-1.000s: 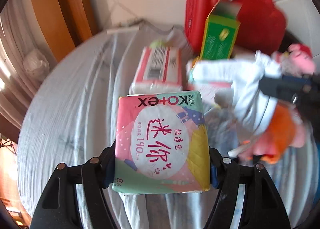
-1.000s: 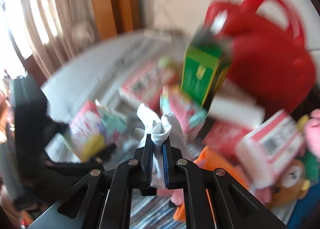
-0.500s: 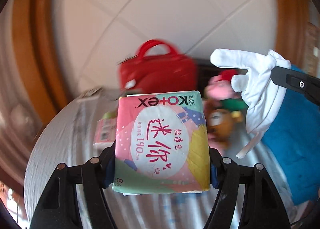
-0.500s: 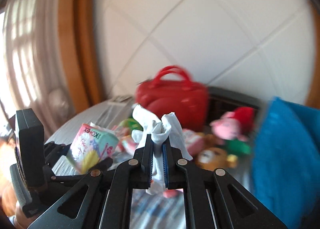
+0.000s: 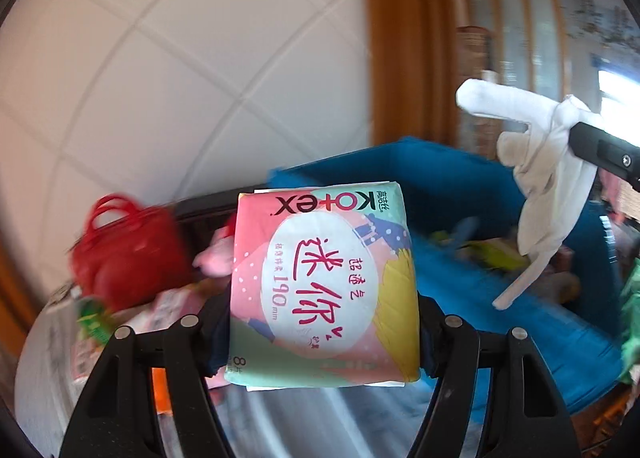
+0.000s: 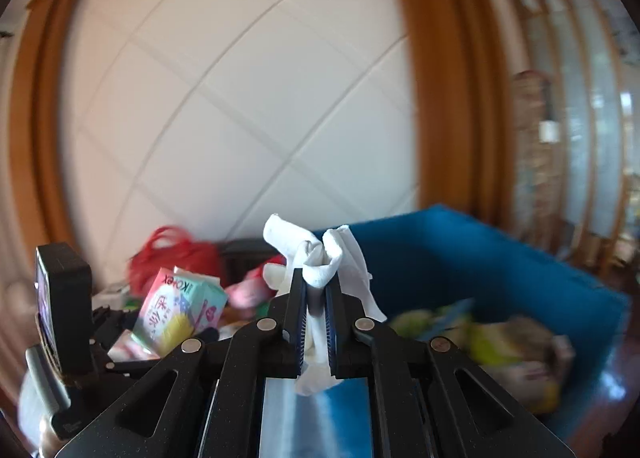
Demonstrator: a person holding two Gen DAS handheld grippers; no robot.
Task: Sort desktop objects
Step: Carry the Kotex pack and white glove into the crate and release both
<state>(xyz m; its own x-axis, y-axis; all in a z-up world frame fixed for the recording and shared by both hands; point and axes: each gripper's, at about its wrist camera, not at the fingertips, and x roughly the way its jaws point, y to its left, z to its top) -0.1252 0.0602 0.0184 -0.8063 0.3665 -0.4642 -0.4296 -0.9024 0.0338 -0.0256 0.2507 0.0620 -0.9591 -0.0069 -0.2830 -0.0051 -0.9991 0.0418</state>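
My left gripper (image 5: 323,322) is shut on a pink, green and yellow Kotex pad pack (image 5: 323,282), held flat between both fingers in the air. The same pack (image 6: 178,310) and the left gripper show at the lower left of the right wrist view. My right gripper (image 6: 316,298) is shut on a white cloth glove (image 6: 316,262), whose fingers stick up and hang down past the pads. That glove (image 5: 544,185) hangs at the right of the left wrist view. A blue fabric bin (image 5: 460,197) (image 6: 480,258) with several items inside lies ahead of both grippers.
A red handbag (image 5: 124,246) (image 6: 176,254), a pink plush toy (image 5: 214,258) and boxes lie on the cloth-covered table (image 5: 52,338) at the left. A white tiled wall (image 6: 240,97) and wooden frames (image 6: 436,77) stand behind.
Both grippers rose and swung right from over the cluttered table toward the blue bin, each keeping its grip. The red bag slid to the left of view.
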